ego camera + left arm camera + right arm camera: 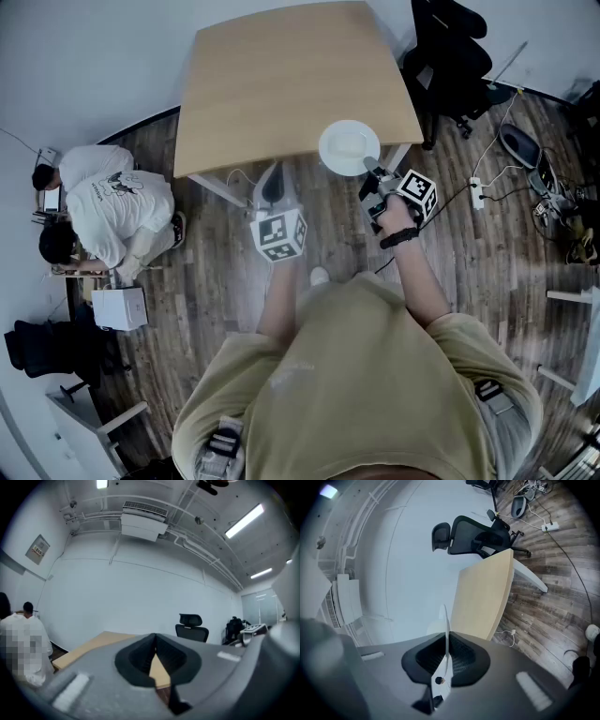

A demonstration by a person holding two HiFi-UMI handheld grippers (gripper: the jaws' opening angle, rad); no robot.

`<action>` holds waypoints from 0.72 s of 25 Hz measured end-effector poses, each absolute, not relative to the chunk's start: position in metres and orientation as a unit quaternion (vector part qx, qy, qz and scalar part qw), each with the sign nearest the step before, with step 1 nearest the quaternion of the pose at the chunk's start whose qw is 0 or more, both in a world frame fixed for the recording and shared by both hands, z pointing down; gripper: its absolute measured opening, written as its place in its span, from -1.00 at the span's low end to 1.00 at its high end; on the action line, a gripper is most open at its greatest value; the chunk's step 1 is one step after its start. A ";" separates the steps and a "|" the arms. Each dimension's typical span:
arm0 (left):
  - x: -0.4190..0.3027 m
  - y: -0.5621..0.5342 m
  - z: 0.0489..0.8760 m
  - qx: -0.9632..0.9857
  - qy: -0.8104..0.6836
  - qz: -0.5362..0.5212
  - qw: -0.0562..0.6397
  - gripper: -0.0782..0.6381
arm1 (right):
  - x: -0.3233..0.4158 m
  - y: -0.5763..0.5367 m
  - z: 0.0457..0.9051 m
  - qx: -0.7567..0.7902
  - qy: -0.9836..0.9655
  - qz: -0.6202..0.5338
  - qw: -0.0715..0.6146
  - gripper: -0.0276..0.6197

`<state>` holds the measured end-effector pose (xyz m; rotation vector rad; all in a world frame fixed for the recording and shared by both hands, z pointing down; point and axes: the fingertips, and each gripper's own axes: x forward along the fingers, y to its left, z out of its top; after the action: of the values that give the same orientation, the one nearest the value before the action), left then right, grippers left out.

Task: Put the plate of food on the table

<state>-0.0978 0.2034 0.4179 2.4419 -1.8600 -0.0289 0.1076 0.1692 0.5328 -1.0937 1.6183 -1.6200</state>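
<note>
My right tongs point(370, 169) are clenched on the rim of the white plate point(349, 147), which shows edge-on between the pads. The plate lies level over the near right corner of the table point(281, 84); I cannot tell whether it touches the top. My left tongs point(269, 187) are clenched on nothing, tips together, just off the table's near edge above the wooden floor point(487, 244). A black office chair point(450, 56) stands just beyond the table's right edge.
</note>
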 end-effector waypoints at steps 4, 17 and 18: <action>-0.110 0.201 0.420 0.795 -0.606 -0.009 0.039 -0.78 | 0.095 0.167 0.534 -0.414 0.607 -0.612 0.292 -0.85; -0.182 0.178 0.434 0.800 -0.597 -0.012 0.054 -0.78 | 0.027 0.139 0.542 -0.417 0.587 -0.622 0.308 -0.85; -0.188 0.177 0.436 0.800 -0.597 -0.013 0.059 -0.78 | 0.024 0.139 0.542 -0.418 0.585 -0.621 0.313 -0.85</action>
<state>-0.1882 0.1772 0.4364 2.4240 -1.8072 -0.0393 0.0240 0.1386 0.5422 -1.1020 1.5422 -1.6380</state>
